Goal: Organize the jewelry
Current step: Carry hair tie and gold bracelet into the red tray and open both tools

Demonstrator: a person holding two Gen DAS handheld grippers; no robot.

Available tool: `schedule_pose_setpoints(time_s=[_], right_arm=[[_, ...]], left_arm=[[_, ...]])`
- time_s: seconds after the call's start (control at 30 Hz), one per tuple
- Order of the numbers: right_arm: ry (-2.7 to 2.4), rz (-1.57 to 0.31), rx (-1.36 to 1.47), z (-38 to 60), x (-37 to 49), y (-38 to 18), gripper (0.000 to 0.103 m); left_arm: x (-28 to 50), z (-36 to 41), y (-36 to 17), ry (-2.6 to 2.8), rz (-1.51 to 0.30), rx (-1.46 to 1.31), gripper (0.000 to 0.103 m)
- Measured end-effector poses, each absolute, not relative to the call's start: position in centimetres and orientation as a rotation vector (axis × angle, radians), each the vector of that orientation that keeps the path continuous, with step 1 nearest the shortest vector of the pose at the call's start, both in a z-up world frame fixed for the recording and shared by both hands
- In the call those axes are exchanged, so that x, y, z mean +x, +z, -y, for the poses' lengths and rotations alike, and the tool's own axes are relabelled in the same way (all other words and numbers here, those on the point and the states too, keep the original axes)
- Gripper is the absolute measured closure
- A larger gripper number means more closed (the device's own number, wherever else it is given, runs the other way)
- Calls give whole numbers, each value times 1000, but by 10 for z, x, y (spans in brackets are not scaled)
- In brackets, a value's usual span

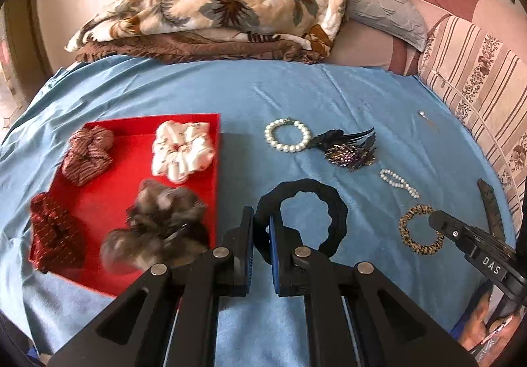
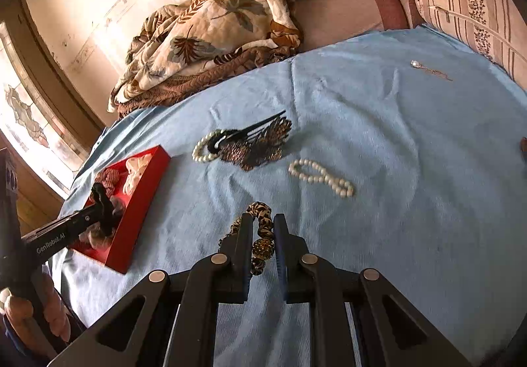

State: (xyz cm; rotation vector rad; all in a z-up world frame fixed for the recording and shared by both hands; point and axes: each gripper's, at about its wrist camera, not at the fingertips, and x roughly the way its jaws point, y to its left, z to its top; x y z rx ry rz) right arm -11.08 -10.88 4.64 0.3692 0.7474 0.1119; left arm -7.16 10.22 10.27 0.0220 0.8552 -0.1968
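Near the bed's front edge, left claw (image 1: 262,243) is clamped on a soft black fabric scrunchie (image 1: 301,215) beside the red tray (image 1: 138,136); right claw (image 2: 263,247) pinches a limp leopard-print scrunchie (image 2: 260,228). Both light, squashy; grip the band.

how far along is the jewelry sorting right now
About halfway. Done: four scrunchies lie in the red tray. In hand: the left gripper is shut on a black scrunchie, and the right gripper is shut on a leopard-print scrunchie. Left on the blue sheet: a round pearl bracelet, a beaded hair clip, a smaller pearl strand and a small pendant.
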Motion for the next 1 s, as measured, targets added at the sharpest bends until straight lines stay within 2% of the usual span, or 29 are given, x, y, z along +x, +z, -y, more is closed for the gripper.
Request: schedule_pose_setpoints(time_s=[0.43, 1.0], right_arm=[[134, -759, 263, 72, -127, 64, 89], [240, -770, 101, -24, -103, 87, 89]], left_arm=[[-80, -159, 106, -100, -844, -5, 94], [-30, -254, 109, -28, -850, -97, 94]])
